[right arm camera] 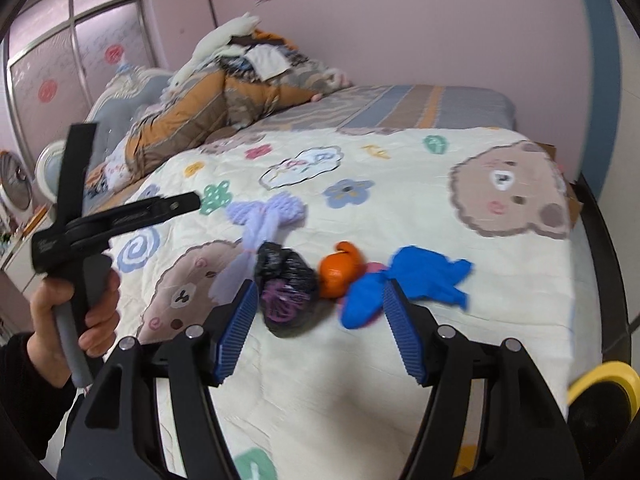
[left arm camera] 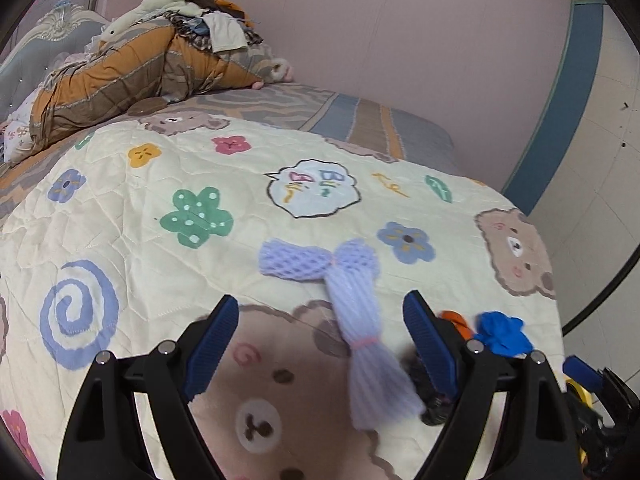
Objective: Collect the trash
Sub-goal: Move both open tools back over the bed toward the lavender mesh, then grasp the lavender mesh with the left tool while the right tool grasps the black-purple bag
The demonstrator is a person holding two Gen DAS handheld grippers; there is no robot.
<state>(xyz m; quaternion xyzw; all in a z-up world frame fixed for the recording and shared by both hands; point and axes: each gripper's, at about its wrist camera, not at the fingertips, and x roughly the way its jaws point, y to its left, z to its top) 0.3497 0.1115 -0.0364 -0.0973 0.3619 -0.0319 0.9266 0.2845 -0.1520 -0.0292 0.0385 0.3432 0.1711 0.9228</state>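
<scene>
Several pieces of trash lie in a row on the cartoon bedspread (left arm camera: 168,272). A lilac foam net sleeve (left arm camera: 360,328) lies between the open jaws of my left gripper (left arm camera: 320,312); it also shows in the right wrist view (right arm camera: 260,224). A black crumpled bag (right arm camera: 286,292), an orange peel (right arm camera: 340,270) and a blue glove (right arm camera: 404,280) lie just ahead of my open, empty right gripper (right arm camera: 320,300). In the left wrist view the blue glove (left arm camera: 500,332) and orange peel (left arm camera: 456,320) sit behind the right finger. The left gripper's body (right arm camera: 120,216) shows in the right wrist view, held by a hand.
A pile of quilts and clothes (left arm camera: 152,64) lies at the head of the bed by the pink wall. A yellow-rimmed container (right arm camera: 600,396) stands by the bed's near right edge. The bed drops off to the floor (left arm camera: 592,200) on the right.
</scene>
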